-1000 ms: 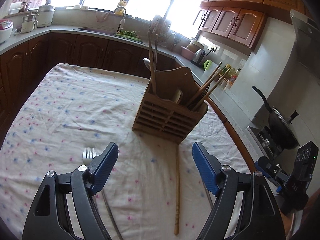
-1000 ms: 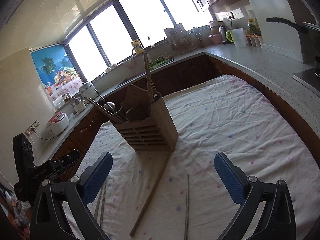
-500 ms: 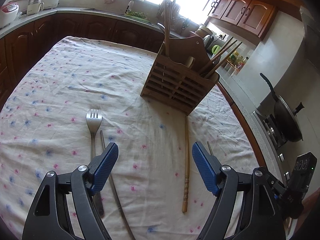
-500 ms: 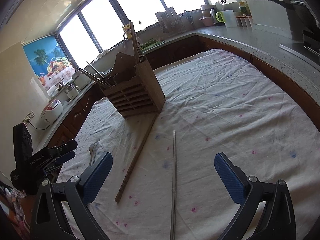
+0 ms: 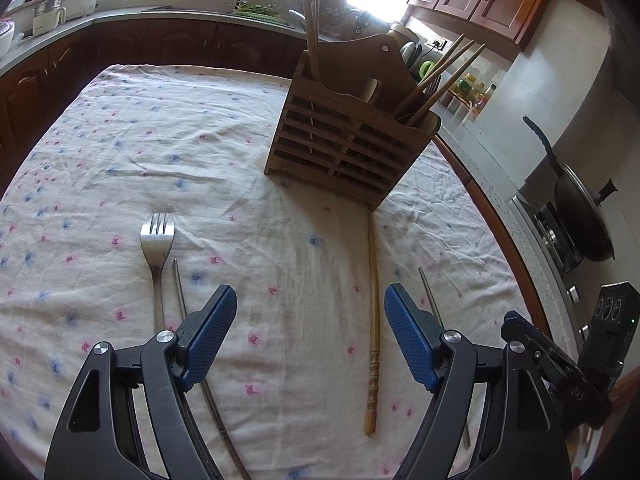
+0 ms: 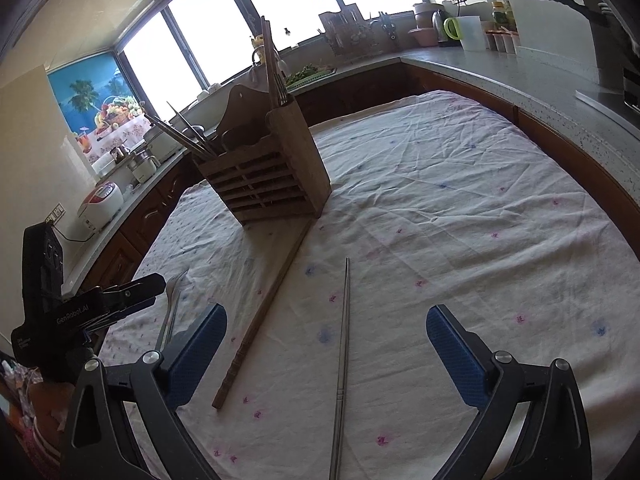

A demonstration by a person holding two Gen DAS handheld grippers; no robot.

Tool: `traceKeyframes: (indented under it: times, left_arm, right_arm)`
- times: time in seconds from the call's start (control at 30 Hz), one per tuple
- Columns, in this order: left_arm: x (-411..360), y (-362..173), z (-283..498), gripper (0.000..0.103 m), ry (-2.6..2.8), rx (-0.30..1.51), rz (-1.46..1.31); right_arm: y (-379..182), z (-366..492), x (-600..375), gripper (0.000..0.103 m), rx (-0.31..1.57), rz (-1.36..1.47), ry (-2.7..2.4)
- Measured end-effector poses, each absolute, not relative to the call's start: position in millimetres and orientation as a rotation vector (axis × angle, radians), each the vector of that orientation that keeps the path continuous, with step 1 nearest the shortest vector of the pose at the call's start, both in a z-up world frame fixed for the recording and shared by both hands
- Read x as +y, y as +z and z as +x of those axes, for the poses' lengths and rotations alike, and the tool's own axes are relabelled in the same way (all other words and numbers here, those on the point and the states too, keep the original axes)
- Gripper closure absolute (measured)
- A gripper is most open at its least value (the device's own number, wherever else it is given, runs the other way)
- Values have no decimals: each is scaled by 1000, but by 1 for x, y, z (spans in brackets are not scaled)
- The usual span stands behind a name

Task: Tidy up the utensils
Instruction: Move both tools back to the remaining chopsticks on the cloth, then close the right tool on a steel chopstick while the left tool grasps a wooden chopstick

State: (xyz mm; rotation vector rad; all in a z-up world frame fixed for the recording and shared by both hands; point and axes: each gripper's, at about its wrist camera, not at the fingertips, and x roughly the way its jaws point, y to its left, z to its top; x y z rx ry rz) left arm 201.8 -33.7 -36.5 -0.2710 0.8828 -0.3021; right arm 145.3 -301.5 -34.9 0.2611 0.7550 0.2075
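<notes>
A slatted wooden utensil holder [image 5: 348, 148] stands on the flowered tablecloth, with chopsticks and utensils in it; it also shows in the right wrist view [image 6: 268, 176]. On the cloth lie a metal fork [image 5: 157, 240], a metal chopstick [image 5: 180, 292] beside it, a wooden chopstick [image 5: 373, 312] and another metal chopstick [image 5: 430, 292]. My left gripper [image 5: 310, 340] is open and empty above the cloth between fork and wooden chopstick. My right gripper [image 6: 326, 354] is open and empty, over a metal chopstick [image 6: 343, 344] with the wooden chopstick [image 6: 264, 316] to its left.
The tablecloth [image 6: 460, 208] covers the table. A kitchen counter wraps around it, with a rice cooker [image 6: 100, 204] on the left and a black pan [image 5: 580, 216] on the stove at right. The other gripper shows at each view's edge [image 6: 60, 312].
Both grippers have drawn back and lowered toward the cloth; the holder looks farther away and the fork and chopsticks have come into fuller view. Both stay open.
</notes>
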Motion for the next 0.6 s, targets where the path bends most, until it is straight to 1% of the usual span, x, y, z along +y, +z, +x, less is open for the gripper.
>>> traceKeyframes:
  times: [0.03, 0.07, 0.1, 0.13, 0.17, 0.2, 0.27, 0.33, 0.37, 0.4, 0.43, 0.47, 0.5, 0.53, 0.57, 0.6]
  left_arm:
    - [-36, -37, 206, 25, -305, 889, -262]
    - [-39, -37, 209, 25, -308, 895, -252]
    - [-43, -38, 214, 25, -312, 900, -242]
    - [-47, -37, 218, 25, -317, 905, -229]
    - [-52, -37, 223, 25, -323, 911, -215]
    - [-56, -37, 228, 25, -329, 915, -201]
    - [-67, -36, 237, 25, -343, 919, -171]
    - [-80, -37, 247, 26, -357, 926, -135]
    - [-88, -38, 250, 27, -369, 933, -117]
    - [-96, -40, 254, 29, -383, 941, -98]
    - [-103, -44, 256, 34, -395, 950, -77]
    - [-111, -48, 259, 39, -406, 963, -50]
    - [-119, -53, 260, 44, -414, 978, -24]
    - [-125, -58, 261, 52, -424, 993, -1]
    - [-131, -64, 261, 58, -433, 1008, 20]
    - [-135, -70, 260, 61, -438, 1023, 39]
  right_arm:
    - [-37, 151, -300, 19, 771, 247, 209]
    - [-40, 157, -298, 32, 790, 235, 208]
    - [-44, 162, -297, 39, 810, 224, 204]
    - [-48, 168, -295, 48, 830, 212, 201]
    - [-52, 174, -293, 55, 846, 200, 200]
    - [-55, 179, -292, 57, 857, 190, 198]
    - [-63, 189, -289, 68, 882, 170, 197]
    - [-71, 196, -287, 75, 913, 150, 195]
    - [-75, 200, -286, 80, 930, 138, 191]
    - [-80, 202, -287, 83, 946, 128, 187]
    - [-80, 202, -288, 90, 936, 123, 182]
    - [-80, 202, -291, 94, 938, 125, 180]
    - [-79, 202, -293, 95, 939, 136, 182]
    - [-79, 202, -296, 98, 938, 141, 175]
    - [-78, 201, -299, 99, 937, 144, 167]
    - [-78, 201, -302, 99, 937, 150, 163]
